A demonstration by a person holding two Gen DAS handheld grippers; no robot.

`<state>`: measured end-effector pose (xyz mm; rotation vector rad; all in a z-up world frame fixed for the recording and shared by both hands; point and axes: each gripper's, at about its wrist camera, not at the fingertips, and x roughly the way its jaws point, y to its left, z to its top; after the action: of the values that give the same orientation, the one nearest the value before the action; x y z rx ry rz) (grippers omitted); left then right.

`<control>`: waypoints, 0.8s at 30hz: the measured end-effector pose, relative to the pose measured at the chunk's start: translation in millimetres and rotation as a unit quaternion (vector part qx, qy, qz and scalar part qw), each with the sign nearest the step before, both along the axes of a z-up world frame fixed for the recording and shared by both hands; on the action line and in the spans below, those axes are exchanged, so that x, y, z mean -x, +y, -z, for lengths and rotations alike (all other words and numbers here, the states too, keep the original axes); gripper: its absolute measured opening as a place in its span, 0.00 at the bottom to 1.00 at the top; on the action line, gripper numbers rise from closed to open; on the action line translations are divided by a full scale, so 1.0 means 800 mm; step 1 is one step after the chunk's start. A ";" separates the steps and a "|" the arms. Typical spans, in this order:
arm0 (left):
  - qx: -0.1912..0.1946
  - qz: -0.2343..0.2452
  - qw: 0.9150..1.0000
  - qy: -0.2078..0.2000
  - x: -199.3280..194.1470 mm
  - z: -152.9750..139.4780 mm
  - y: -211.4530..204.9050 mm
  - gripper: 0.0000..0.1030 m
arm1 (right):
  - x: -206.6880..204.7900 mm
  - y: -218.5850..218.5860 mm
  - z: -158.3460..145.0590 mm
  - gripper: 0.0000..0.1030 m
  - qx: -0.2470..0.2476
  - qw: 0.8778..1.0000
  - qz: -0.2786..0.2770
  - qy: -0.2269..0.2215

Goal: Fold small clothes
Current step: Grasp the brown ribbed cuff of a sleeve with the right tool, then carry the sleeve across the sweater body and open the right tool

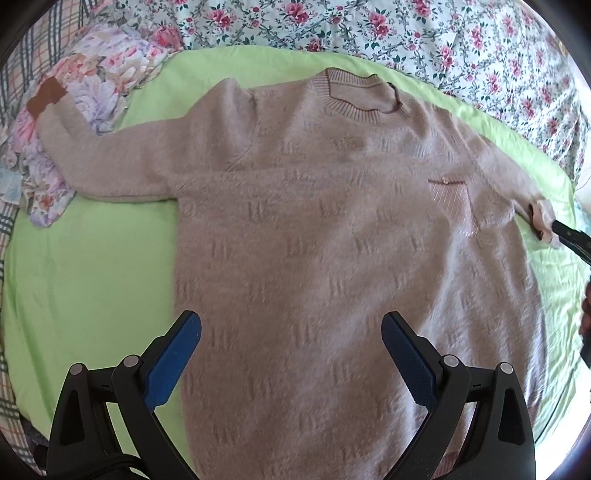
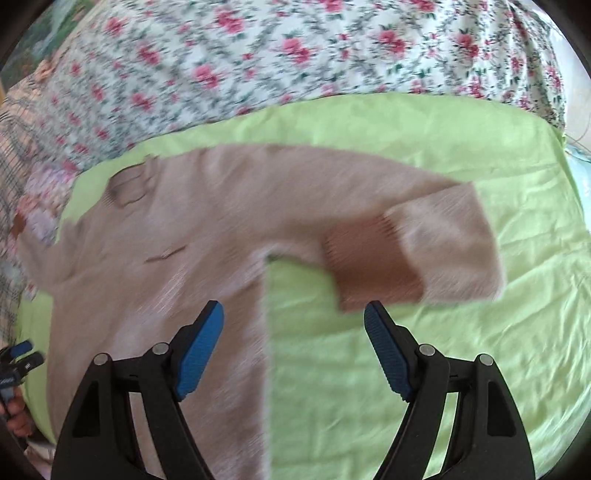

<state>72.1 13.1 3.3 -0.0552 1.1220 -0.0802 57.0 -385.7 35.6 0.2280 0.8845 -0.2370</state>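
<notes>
A fuzzy pinkish-beige sweater (image 1: 314, 229) lies flat, collar away from me, on a light green sheet (image 1: 92, 266). Its left sleeve stretches out to a brown cuff (image 1: 46, 96). My left gripper (image 1: 291, 354) is open and empty above the sweater's lower body. In the right wrist view the sweater (image 2: 177, 236) shows its right sleeve bent back, with the brown cuff (image 2: 369, 266) lying on the sheet. My right gripper (image 2: 293, 350) is open and empty just short of that cuff. In the left wrist view the right gripper's tip (image 1: 570, 236) is next to the cuff; whether it touches is unclear.
A floral bedspread (image 1: 406, 33) runs behind the green sheet. A crumpled pastel floral garment (image 1: 92, 92) lies at the far left under the left sleeve. A plaid cloth (image 1: 11, 236) borders the left edge. The left gripper (image 2: 18, 358) shows at the right view's lower left.
</notes>
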 end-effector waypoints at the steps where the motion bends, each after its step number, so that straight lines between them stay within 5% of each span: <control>1: -0.001 0.000 1.000 -0.002 -0.006 -0.002 -0.001 0.96 | -0.009 -0.006 0.004 0.74 0.000 1.000 0.002 0.004; 5: -0.002 -0.002 1.000 -0.003 -0.019 -0.005 -0.005 0.96 | -0.042 -0.034 0.031 0.68 -0.010 0.999 0.020 0.038; 10: -0.002 0.001 1.000 0.004 -0.028 0.001 -0.009 0.96 | -0.036 -0.054 0.044 0.42 -0.006 0.998 0.033 0.048; 12: -0.002 0.004 1.000 0.007 -0.029 0.005 -0.010 0.96 | -0.027 -0.059 0.034 0.04 -0.023 0.998 0.040 0.036; 19: 0.017 0.002 1.000 0.011 -0.036 0.011 -0.008 0.92 | -0.033 0.020 -0.030 0.04 -0.074 0.996 -0.038 -0.040; 24: 0.031 -0.006 0.999 0.014 -0.042 0.012 0.005 0.88 | -0.092 0.144 -0.043 0.04 -0.155 0.976 -0.146 -0.053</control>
<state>105.4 17.0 -6.5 -0.1182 1.1462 -0.1027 131.0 -270.8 70.3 0.3931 0.8346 0.1879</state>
